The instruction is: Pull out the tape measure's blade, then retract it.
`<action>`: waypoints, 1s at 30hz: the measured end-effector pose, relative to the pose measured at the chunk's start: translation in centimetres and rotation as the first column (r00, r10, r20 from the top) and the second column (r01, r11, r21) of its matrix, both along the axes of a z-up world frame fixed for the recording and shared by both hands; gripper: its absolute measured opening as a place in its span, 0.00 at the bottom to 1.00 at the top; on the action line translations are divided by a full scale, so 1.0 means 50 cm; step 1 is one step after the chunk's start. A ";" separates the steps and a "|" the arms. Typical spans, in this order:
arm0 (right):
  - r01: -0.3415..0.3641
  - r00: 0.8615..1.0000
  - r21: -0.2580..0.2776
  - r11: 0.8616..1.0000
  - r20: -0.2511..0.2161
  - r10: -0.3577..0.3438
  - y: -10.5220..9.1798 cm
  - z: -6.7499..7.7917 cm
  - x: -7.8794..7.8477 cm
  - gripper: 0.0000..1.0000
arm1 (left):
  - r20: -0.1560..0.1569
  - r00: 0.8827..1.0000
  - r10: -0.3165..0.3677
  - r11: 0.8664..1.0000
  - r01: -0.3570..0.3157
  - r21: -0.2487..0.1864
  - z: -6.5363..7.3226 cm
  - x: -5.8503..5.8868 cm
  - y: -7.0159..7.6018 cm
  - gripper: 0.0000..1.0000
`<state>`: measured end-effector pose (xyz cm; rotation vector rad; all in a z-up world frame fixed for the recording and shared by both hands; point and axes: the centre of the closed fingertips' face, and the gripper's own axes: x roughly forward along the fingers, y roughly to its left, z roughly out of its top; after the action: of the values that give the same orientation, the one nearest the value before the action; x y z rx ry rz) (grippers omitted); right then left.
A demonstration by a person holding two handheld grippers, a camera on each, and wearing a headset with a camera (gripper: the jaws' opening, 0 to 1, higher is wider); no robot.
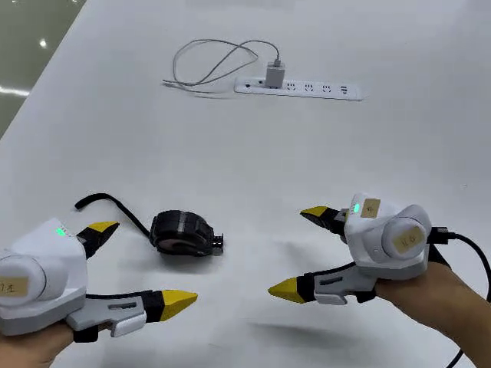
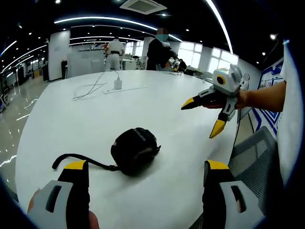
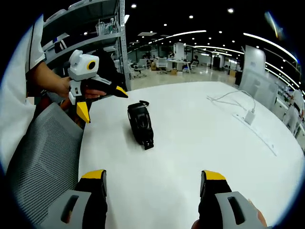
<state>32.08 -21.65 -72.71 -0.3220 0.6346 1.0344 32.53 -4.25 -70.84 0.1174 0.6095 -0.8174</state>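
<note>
Head view: the tape measure (image 1: pixel 184 234) lies on the white bench (image 1: pixel 245 153), lower left of centre. Its black strap (image 1: pixel 107 203) trails toward the left edge of the frame. The left tongs (image 1: pixel 146 262) occupy the lower left corner, jaws apart, near the case but not touching it. The right tongs (image 1: pixel 294 251) occupy the lower right, jaws apart, holding nothing, farther from the case. A power strip (image 1: pixel 299 87) with a plugged-in charger (image 1: pixel 275 75) and a white cable (image 1: pixel 215 61) lies at upper centre.
</note>
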 end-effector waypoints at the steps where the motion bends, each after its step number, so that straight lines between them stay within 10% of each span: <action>1: 0.007 1.000 0.001 1.000 0.004 -0.007 -0.005 0.004 -0.001 0.79 | -0.001 1.000 -0.004 1.000 0.004 0.004 -0.001 -0.001 0.006 0.99; 30: 0.168 0.986 0.005 0.986 -0.005 -0.168 -0.148 0.020 -0.076 0.88 | -0.023 0.999 -0.047 0.995 0.049 0.092 -0.007 -0.048 0.126 0.99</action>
<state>28.28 -29.07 -71.70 -0.2568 0.6512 0.8752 30.14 2.05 -71.20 0.2084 0.6666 -0.8381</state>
